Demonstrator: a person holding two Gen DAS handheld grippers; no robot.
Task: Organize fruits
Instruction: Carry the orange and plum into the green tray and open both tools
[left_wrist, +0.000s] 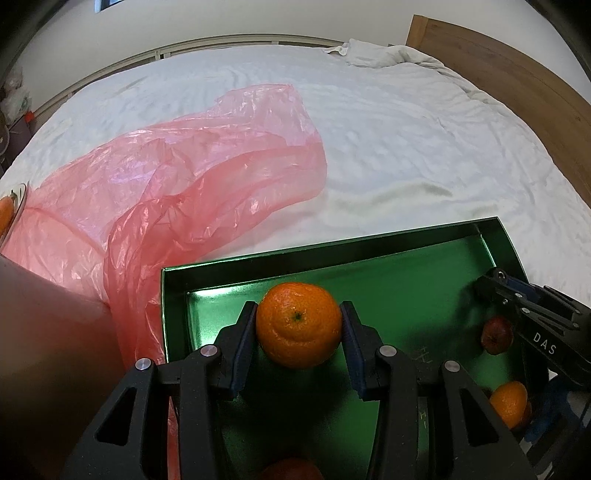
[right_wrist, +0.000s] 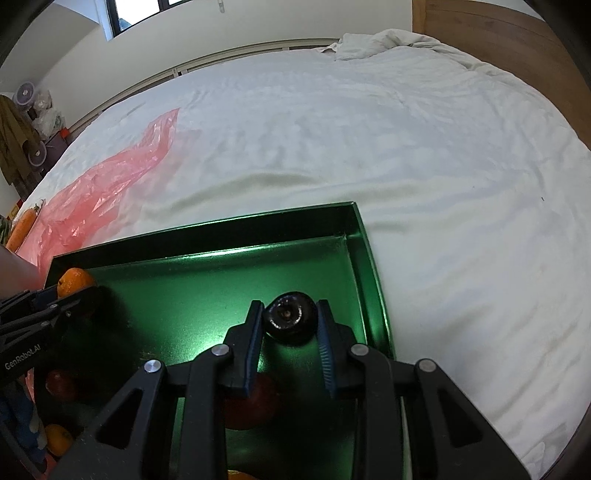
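My left claw is pinching an orange across its middle, stem end facing the camera, both blue pads flat on the peel. My right claw is pinching a dark, nearly black fruit the same way; I cannot tell what kind it is.

Both loads hang over the green tray, and I cannot tell whether either touches the floor yet. Below and behind the left claw's fingers lies another orange fruit; off to its right are a small red fruit and one more orange one, near the right claw. Under the right claw's fingers sits a red fruit.

To set these down well, I judge I should lower each until the fruit rests on the tray floor, then part the fingers slowly so nothing rolls; round fruit on that glossy floor will wander. I'd place the orange towards its own kind and keep the dark fruit well clear of the tray's right wall.

Beyond the tray, left of the left claw, a pink plastic bag sprawls on the white bedsheet, with a carrot past it.
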